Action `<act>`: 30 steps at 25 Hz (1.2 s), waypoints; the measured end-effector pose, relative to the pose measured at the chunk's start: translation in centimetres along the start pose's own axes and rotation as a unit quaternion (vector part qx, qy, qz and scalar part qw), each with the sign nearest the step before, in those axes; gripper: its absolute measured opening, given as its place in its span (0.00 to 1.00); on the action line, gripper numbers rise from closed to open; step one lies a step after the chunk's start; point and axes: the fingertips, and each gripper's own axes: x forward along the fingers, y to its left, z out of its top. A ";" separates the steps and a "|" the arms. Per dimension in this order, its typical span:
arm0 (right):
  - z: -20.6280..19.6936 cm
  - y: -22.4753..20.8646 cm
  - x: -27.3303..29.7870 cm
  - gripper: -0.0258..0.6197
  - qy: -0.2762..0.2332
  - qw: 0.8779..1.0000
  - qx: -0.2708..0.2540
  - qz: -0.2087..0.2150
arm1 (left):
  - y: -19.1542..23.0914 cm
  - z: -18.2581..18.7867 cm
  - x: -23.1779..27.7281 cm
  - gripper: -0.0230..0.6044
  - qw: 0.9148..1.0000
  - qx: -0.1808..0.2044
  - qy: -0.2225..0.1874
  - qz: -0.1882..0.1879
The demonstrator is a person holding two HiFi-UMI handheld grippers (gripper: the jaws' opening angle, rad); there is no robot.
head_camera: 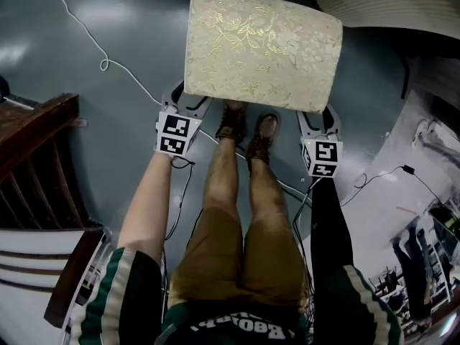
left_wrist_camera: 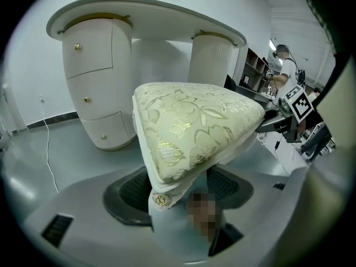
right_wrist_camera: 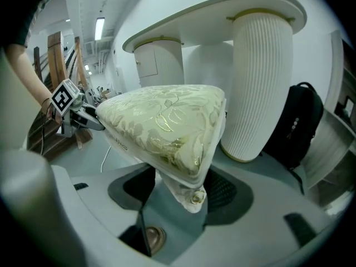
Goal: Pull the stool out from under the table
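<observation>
The stool (head_camera: 262, 49) has a cream cushion with a gold flower pattern and stands on the grey floor in front of my feet, mostly out from the white table (head_camera: 388, 2). My left gripper (head_camera: 185, 105) is shut on the stool's near left corner (left_wrist_camera: 167, 177). My right gripper (head_camera: 318, 119) is shut on the near right corner (right_wrist_camera: 186, 174). In each gripper view the cushion corner and the leg top with a gold rosette sit between the dark pads. Behind the stool stand the table's drawer pedestal (left_wrist_camera: 92, 93) and its ribbed column (right_wrist_camera: 258, 88).
A dark wooden chair (head_camera: 36, 142) stands close at my left. A white cable (head_camera: 86, 34) runs over the floor and black cables (head_camera: 374, 178) trail at the right. A black backpack (right_wrist_camera: 295, 127) leans by the ribbed column. Another person (left_wrist_camera: 283, 65) stands far off.
</observation>
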 end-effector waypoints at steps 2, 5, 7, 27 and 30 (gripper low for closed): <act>-2.2 1.5 -1.6 0.48 0.009 1.000 0.000 0.004 | -1.4 -2.3 -1.7 0.57 1.000 -0.002 0.006 0.001; -3.9 2.8 -3.2 0.47 0.025 1.000 0.006 0.005 | -2.6 -4.0 -3.2 0.57 1.000 -0.004 0.017 0.003; -4.2 2.9 -3.5 0.47 0.036 0.999 0.012 0.003 | -2.7 -4.1 -3.3 0.57 1.000 -0.003 0.026 0.001; 5.0 1.7 -13.0 0.46 0.020 1.000 -0.012 -0.003 | -5.6 5.0 -14.3 0.57 0.998 0.040 0.006 0.049; 10.9 0.9 -15.8 0.46 -0.027 0.999 -0.030 -0.006 | -6.7 9.9 -17.7 0.57 0.997 0.044 -0.035 0.055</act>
